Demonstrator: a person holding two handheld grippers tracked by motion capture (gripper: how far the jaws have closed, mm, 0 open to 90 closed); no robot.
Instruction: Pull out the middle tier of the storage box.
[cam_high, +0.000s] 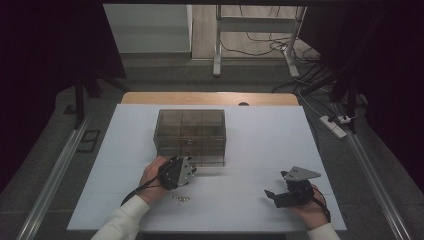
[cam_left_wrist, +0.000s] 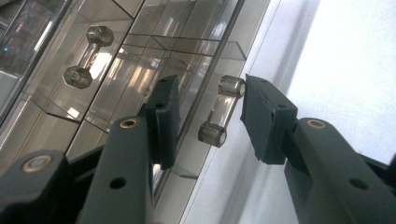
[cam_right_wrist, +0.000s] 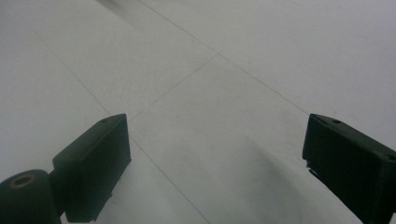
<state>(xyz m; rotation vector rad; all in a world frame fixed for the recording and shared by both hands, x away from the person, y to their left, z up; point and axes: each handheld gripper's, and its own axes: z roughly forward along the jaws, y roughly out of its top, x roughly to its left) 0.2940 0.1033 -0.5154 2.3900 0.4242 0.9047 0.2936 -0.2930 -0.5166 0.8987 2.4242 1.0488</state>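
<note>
The left gripper (cam_left_wrist: 210, 119) is set half-open around the lower drawer handle (cam_left_wrist: 220, 111) of the clear drawer box (cam_high: 190, 131), unclamped, ready for pulling.

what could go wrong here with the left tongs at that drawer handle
1. The left tongs straddle the clear drawer handle with a gap on one side; closing off-centre could let the handle slip out.
2. The clear drawer box stands loose on the table, and the right tongs rest apart from it, so a pull might drag the whole box.
3. Small metal pieces lie near the left hand and could get knocked.
</note>
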